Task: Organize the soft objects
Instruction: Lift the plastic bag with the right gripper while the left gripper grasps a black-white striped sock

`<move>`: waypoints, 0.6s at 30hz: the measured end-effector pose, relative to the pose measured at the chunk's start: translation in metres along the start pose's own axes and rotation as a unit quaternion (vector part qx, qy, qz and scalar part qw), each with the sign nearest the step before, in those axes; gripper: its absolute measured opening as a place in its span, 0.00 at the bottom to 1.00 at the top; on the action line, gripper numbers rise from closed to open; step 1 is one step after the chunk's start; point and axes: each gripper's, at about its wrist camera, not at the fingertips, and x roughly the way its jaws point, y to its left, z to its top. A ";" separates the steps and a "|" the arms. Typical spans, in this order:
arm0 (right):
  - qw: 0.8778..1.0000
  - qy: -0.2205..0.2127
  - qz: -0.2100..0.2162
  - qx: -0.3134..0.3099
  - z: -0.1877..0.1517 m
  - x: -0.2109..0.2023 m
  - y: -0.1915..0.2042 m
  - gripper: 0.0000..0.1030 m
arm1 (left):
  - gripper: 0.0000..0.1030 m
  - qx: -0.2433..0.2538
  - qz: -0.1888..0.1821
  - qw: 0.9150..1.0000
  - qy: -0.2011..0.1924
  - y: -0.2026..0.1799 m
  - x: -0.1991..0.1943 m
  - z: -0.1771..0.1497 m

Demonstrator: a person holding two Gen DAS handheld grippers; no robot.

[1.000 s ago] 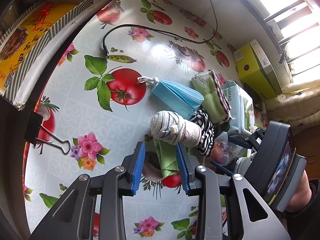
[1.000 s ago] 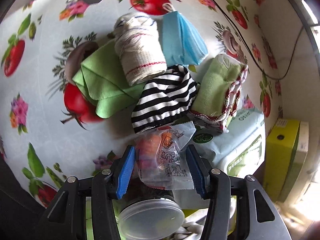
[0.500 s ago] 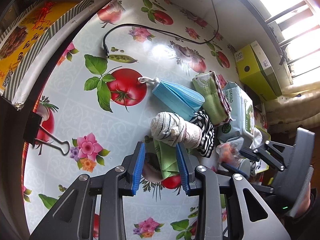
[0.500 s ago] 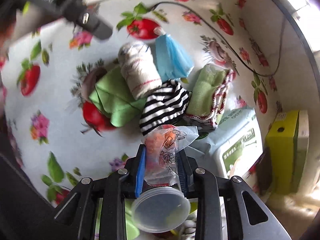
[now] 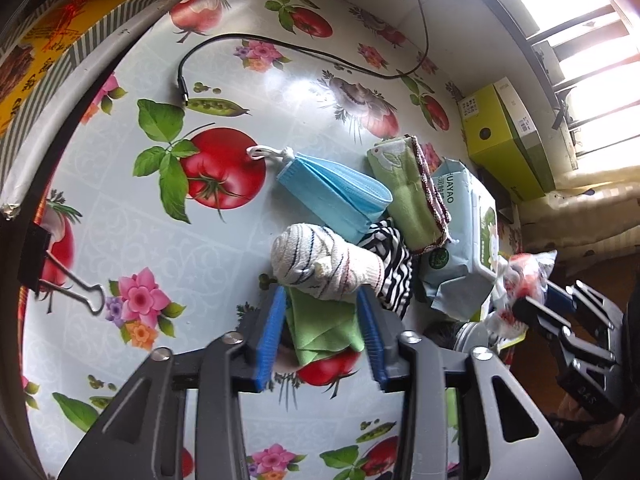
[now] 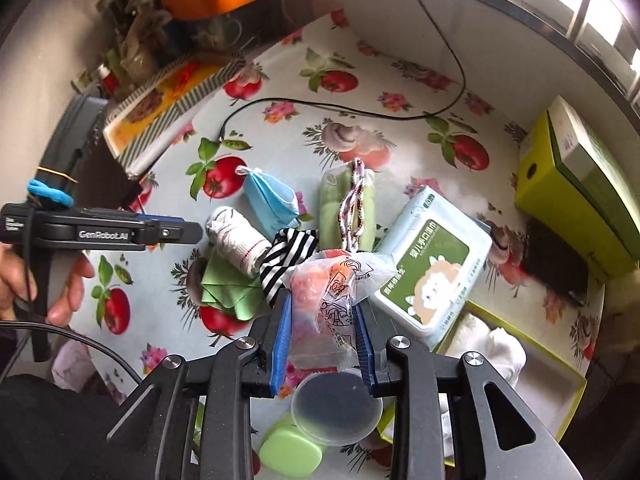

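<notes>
My right gripper (image 6: 322,318) is shut on a clear plastic bag with orange contents (image 6: 328,292) and holds it above the table; it also shows in the left wrist view (image 5: 524,280). My left gripper (image 5: 322,328) is open, its jaws either side of a folded green cloth (image 5: 324,326) under a rolled white sock (image 5: 320,260). Beside these lie a striped sock (image 5: 394,276), a blue face mask (image 5: 332,190), a green towel (image 5: 408,196) and a wipes pack (image 6: 432,272).
A yellow-green box (image 6: 576,184) stands at the right by the window. An open box with white cloth (image 6: 492,356) sits at the front right. A black cable (image 5: 280,46), a binder clip (image 5: 52,276), a clear lid (image 6: 336,408) and a green case (image 6: 290,446) lie around.
My right gripper closed on the plastic bag and lifted it up and back from the pile. My left gripper stayed over the green cloth.
</notes>
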 end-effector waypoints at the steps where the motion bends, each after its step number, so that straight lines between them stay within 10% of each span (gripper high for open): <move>1: 1.000 -0.003 -0.001 0.005 -0.002 -0.003 0.000 0.27 | 0.45 -0.004 -0.004 1.000 0.001 0.000 0.003 0.001; 18: 0.999 -0.019 0.003 0.033 -0.016 -0.019 -0.008 0.27 | 0.50 -0.109 0.004 0.994 -0.001 0.004 0.026 0.026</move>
